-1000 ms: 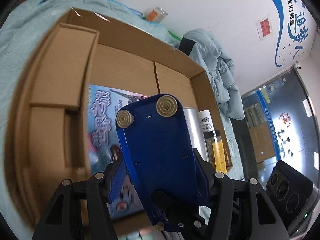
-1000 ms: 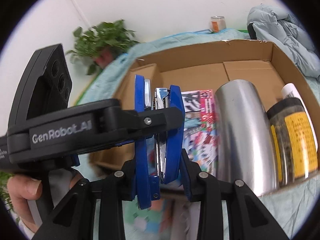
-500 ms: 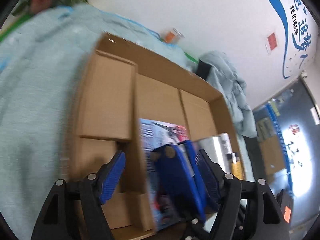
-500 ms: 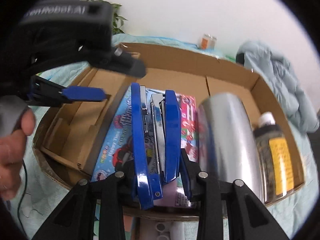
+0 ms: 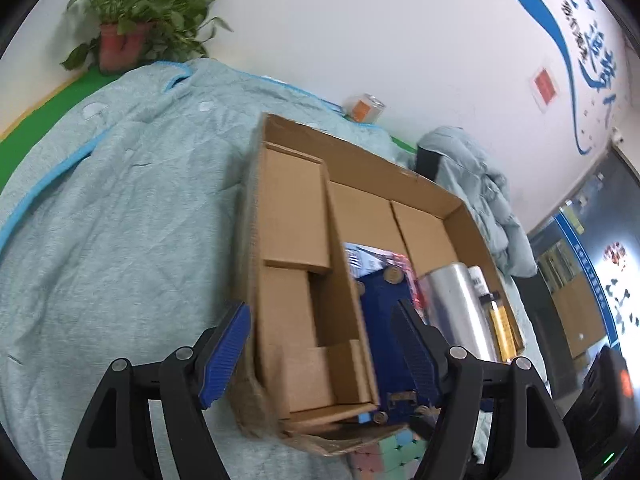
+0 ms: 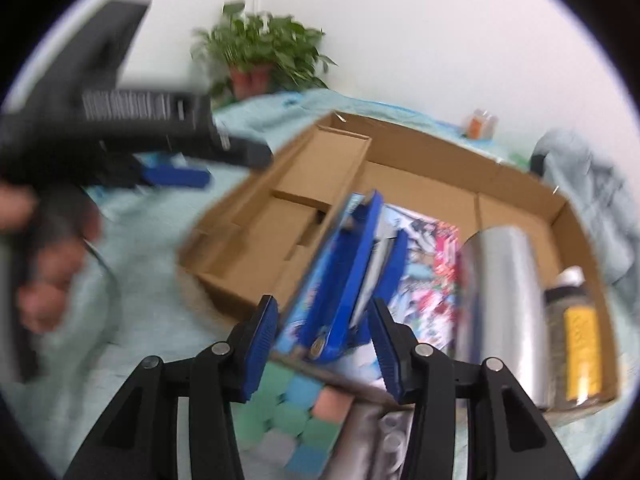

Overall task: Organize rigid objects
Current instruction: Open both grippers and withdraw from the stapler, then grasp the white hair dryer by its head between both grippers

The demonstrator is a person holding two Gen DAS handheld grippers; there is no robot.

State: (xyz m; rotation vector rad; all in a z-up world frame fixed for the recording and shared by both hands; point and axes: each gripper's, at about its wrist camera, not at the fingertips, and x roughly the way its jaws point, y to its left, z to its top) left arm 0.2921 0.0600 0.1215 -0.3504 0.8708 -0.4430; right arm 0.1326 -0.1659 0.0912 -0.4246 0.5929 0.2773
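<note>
Cardboard box (image 5: 360,184) lies on a quilted bed cover (image 5: 120,220); book (image 6: 424,276), steel cylinder (image 6: 500,304) and jar (image 6: 576,336) are packed inside. Blue stapler (image 6: 360,272) stands on edge against the divider, long axis running away from the right gripper (image 6: 324,352), directly ahead between its wide-open, empty jaws. Left gripper (image 5: 320,344), likewise spread and empty, straddles the box wall; right judged nearer.
</note>
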